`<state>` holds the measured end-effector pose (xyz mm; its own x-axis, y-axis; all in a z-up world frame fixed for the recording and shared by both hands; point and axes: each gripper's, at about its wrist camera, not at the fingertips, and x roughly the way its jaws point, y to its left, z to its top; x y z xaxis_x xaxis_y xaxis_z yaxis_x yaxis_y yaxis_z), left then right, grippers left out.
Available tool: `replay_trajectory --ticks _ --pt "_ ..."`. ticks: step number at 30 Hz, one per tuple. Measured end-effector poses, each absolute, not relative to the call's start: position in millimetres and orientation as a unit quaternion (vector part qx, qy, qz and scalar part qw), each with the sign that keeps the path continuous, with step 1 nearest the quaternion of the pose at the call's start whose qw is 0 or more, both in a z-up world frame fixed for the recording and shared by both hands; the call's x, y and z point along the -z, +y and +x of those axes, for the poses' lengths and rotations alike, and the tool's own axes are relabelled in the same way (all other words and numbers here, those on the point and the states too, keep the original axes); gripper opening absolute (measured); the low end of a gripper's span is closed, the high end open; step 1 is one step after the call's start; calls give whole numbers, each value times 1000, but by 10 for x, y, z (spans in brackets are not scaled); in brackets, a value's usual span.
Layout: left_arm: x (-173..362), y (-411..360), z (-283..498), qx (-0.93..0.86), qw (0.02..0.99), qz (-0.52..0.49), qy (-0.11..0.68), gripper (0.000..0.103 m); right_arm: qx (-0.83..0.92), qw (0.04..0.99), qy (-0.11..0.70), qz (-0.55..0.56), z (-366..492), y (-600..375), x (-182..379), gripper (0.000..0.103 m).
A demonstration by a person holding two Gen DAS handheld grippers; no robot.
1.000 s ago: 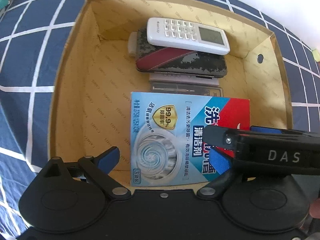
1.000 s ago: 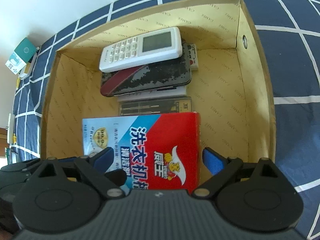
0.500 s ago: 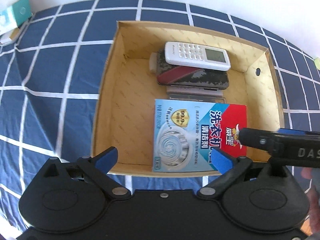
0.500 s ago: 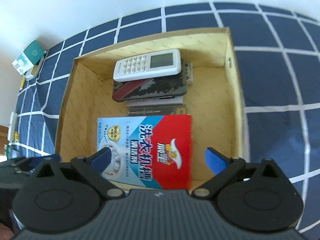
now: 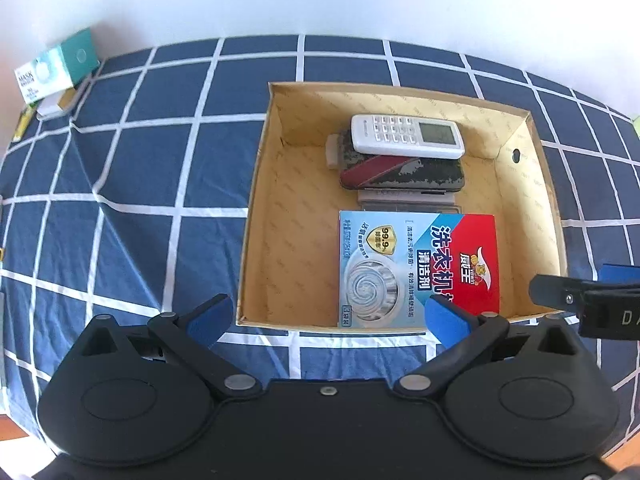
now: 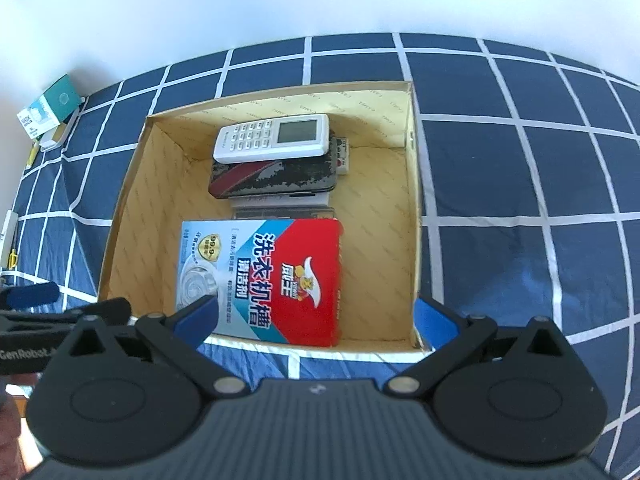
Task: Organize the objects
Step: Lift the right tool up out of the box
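Observation:
An open cardboard box (image 5: 256, 208) (image 6: 414, 208) sits on a blue checked cloth. A blue-and-red cleaner packet (image 5: 416, 268) (image 6: 276, 280) lies flat in its near half. Behind it, a white remote (image 5: 406, 136) (image 6: 272, 138) rests on a dark red-and-black case (image 5: 400, 172) (image 6: 272, 178), which lies on flat grey items. My left gripper (image 5: 326, 316) hangs above the box's near edge, its jaws opening with nothing between them. My right gripper (image 6: 316, 320) stands open and empty over the same edge. The packet lies below it, untouched.
A teal mask box (image 5: 56, 66) (image 6: 50, 106) and small items lie at the cloth's far left by the white wall. The right gripper's finger (image 5: 580, 300) shows at the right edge of the left wrist view. The box's left half has bare floor.
Both grippers have risen and drawn back from inside the box while their jaws widened. The cleaner packet stays flat in the box, apart from the fingers.

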<state>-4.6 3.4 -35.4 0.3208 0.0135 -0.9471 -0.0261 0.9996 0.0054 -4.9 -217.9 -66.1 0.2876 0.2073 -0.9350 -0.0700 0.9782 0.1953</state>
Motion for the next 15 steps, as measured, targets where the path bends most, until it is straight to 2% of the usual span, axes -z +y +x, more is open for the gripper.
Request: replay_trajectory --ticks 15 --pt "186 25 -179 -23 820 -2 572 103 -71 808 584 35 -229 -2267 505 103"
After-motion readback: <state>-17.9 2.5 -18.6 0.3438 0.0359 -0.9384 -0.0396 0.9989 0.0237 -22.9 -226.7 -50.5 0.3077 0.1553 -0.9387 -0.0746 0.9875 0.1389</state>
